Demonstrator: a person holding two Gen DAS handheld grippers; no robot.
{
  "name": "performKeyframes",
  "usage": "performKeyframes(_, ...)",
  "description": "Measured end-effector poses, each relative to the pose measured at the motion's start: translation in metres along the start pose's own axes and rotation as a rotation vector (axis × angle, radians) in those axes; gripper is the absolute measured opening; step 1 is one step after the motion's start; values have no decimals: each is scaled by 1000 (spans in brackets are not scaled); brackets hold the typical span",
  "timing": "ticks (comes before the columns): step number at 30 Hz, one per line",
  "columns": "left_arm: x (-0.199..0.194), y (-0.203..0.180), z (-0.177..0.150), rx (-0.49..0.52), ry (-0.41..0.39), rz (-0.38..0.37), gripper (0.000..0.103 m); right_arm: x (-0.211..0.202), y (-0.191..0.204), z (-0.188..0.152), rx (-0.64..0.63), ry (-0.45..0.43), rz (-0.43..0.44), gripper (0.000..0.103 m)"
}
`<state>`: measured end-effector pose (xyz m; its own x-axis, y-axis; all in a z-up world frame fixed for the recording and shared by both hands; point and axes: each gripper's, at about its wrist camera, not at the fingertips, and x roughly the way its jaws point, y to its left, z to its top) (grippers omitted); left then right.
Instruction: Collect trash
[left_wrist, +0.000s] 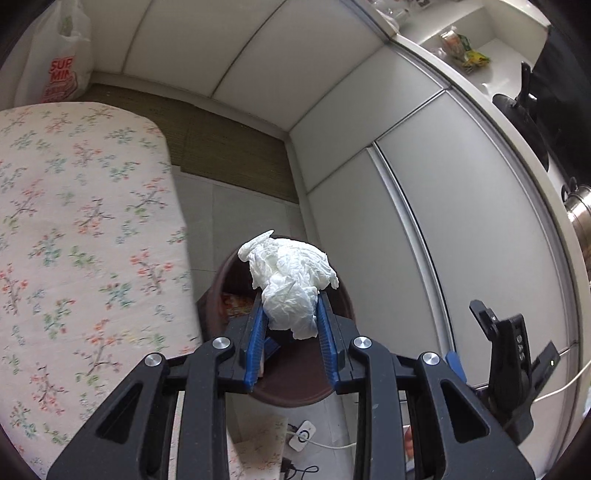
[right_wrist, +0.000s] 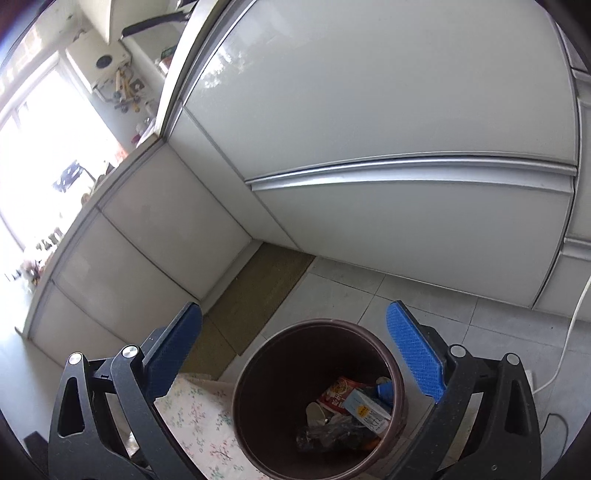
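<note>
A tissue (left_wrist: 291, 284), white and crumpled, is sitting pinched between the blue pads of the left gripper (left_wrist: 291, 314), its bulk sticking out past the fingertips. It is hanging over the bin (left_wrist: 343, 306), a round dark-brown bucket standing on the floor (left_wrist: 240, 206).

The right gripper (right_wrist: 295, 343) is standing spread wide with nothing between its pads, above the bin (right_wrist: 251, 369). Inside, wrappers (right_wrist: 343, 397), a small carton and dark plastic are lying at the bottom.

The floor is showing pale grey tiles with thin joints. A woven olive-brown mat (left_wrist: 229, 147) is lying along the foot of the cabinets (left_wrist: 424, 192), running into the corner. The cabinets are wrapping around that corner in glossy off-white panels with metal strips between the doors; in the right wrist view one long metal handle rail (right_wrist: 406, 170) is crossing the fronts.

A floral cloth (left_wrist: 81, 236), cream with small pink and green sprigs, is covering a padded surface just beside the bin. A white shopping bag (left_wrist: 59, 62) with red print is standing in the far corner. On the counter (left_wrist: 480, 62) above, packets, a dark pan and a steel pot are sitting. A white cord (left_wrist: 325, 443) is trailing across the tiles near a small white plug block. Bright daylight is pouring in from a window (right_wrist: 40, 140).
</note>
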<state>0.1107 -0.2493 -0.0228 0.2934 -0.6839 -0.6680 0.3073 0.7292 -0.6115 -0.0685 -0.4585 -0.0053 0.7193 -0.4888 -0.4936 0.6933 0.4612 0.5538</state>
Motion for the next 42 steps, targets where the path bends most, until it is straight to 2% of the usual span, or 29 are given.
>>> performKeyframes(3,16,-11,6,19,17,-9,32,-5,-5,3,40,-24,10,96)
performKeyframes(5,24,-17,8,37,36,-2,48,-5,-6,4,42,-25,10,96)
performKeyframes(7,26,-20,8,45,41,2,59,-2,-7,2,44,-13,11,96)
performKeyframes(10,21,-18,6,47,22,9,66,4,-6,0,47,27,22,96)
performKeyframes(16,-2,13,-2,53,-19,87,69,13,13,-15,-4,107,59,96)
performKeyframes(19,-17,43,-13,39,-34,173,71,16,38,-34,-103,150,84,96)
performKeyframes(26,-55,116,-34,-29,-67,314,71,12,89,-86,-318,224,136,96)
performKeyframes(30,-83,143,-46,-5,-118,424,75,7,116,-120,-464,265,170,96)
performKeyframes(34,-119,149,-59,84,-251,564,84,-13,140,-145,-600,208,207,96)
performKeyframes(37,-150,135,-73,220,-415,697,89,-41,155,-161,-701,75,242,96)
performKeyframes(40,-181,119,-90,307,-583,740,96,-76,165,-177,-787,-79,299,96)
performKeyframes(41,-193,117,-97,318,-653,742,96,-85,166,-180,-804,-104,316,96)
performKeyframes(42,-200,118,-100,311,-690,739,96,-91,168,-184,-823,-112,336,96)
